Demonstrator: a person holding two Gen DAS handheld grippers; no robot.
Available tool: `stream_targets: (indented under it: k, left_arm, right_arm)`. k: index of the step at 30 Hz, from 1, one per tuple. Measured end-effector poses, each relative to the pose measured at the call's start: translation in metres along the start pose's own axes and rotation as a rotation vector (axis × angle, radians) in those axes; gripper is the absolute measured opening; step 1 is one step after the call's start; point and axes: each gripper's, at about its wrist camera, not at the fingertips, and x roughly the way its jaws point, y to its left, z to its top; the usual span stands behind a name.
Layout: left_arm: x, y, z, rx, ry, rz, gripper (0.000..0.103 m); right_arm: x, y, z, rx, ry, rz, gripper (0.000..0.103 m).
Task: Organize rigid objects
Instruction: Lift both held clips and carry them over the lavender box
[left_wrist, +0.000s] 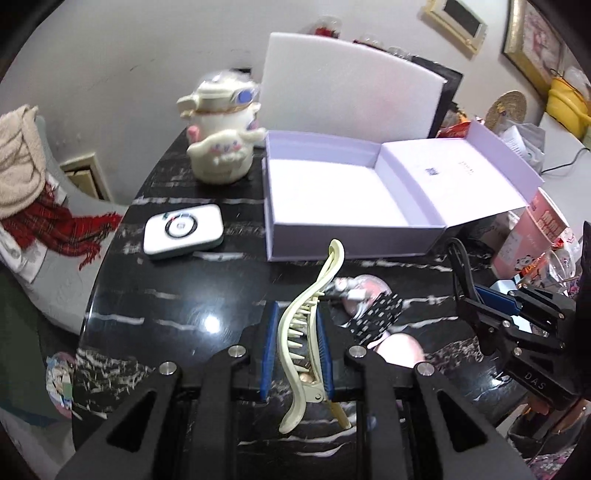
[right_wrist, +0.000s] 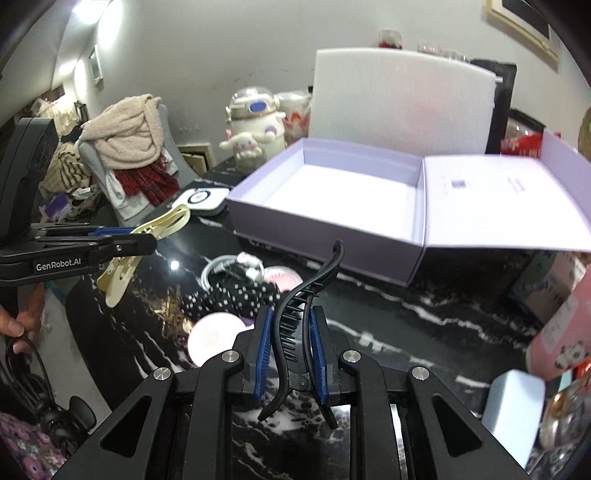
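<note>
A cream hair clip (left_wrist: 301, 334), long, curved and toothed, sits clamped between the left gripper (left_wrist: 295, 325) fingers; a matching black hair clip (right_wrist: 295, 325) is pinched in the right gripper (right_wrist: 291, 325), both above the black marbled counter (left_wrist: 166, 295) before an open lilac box (left_wrist: 332, 192).

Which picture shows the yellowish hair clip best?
The left wrist view. There the cream hair clip sits front and centre, pinched in the left gripper, teeth showing. In the right wrist view the same clip is small, off to the side and partly hidden by the gripper.
</note>
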Motion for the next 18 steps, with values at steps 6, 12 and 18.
stream_targets:
  k: [6, 12, 18]
  left_arm:
    - [-0.003, -0.016, 0.018, 0.043, -0.04, -0.036, 0.02]
    - [-0.001, -0.032, 0.041, 0.082, -0.071, -0.067, 0.02]
    - [-0.002, -0.046, 0.064, 0.126, -0.109, -0.092, 0.02]
  right_arm:
    - [-0.01, 0.002, 0.013, -0.059, -0.019, -0.031, 0.02]
    - [-0.019, -0.002, 0.03, -0.092, -0.051, -0.047, 0.02]
    - [-0.024, -0.011, 0.052, -0.095, -0.072, -0.02, 0.02]
